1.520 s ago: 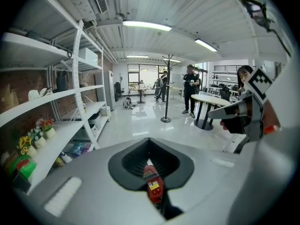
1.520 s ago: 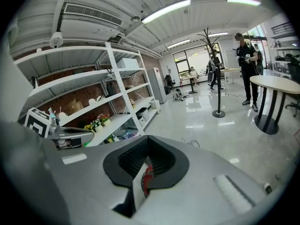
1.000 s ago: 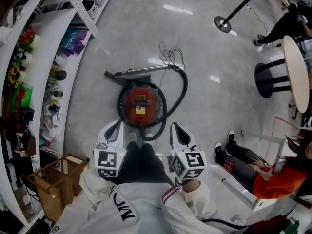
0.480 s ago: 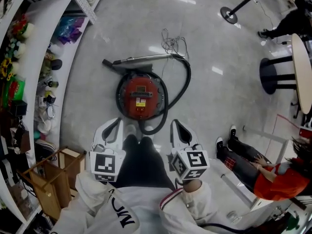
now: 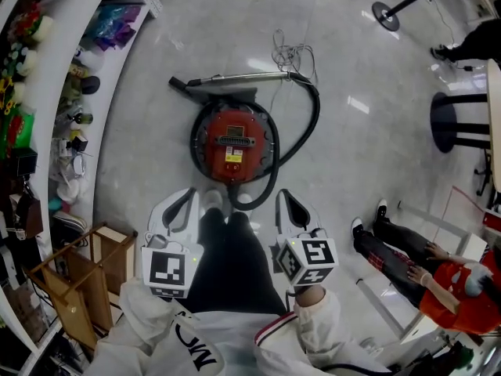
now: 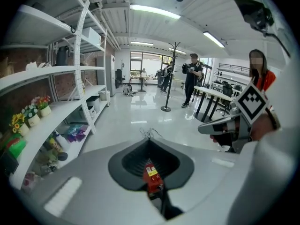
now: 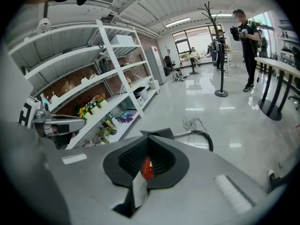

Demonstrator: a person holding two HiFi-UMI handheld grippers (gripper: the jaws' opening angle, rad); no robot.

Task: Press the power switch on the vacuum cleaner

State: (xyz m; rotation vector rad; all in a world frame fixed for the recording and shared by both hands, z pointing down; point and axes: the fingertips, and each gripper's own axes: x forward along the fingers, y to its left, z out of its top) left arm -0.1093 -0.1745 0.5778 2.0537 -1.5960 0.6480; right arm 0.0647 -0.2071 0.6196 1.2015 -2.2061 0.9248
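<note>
Head view: vacuum cleaner [image 5: 233, 143] on wide floor [image 5: 352, 61], shelves [image 5: 74, 69] along left edge

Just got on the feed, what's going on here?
A person stands over the red vacuum on the floor, holding a gripper in each hand. The left gripper and right gripper hang side by side just short of the vacuum, above the person's legs. Both have their jaws together and empty. Neither touches the vacuum, so the switch press is not yet under way. The hose loops round to the wand lying beyond it.
</note>
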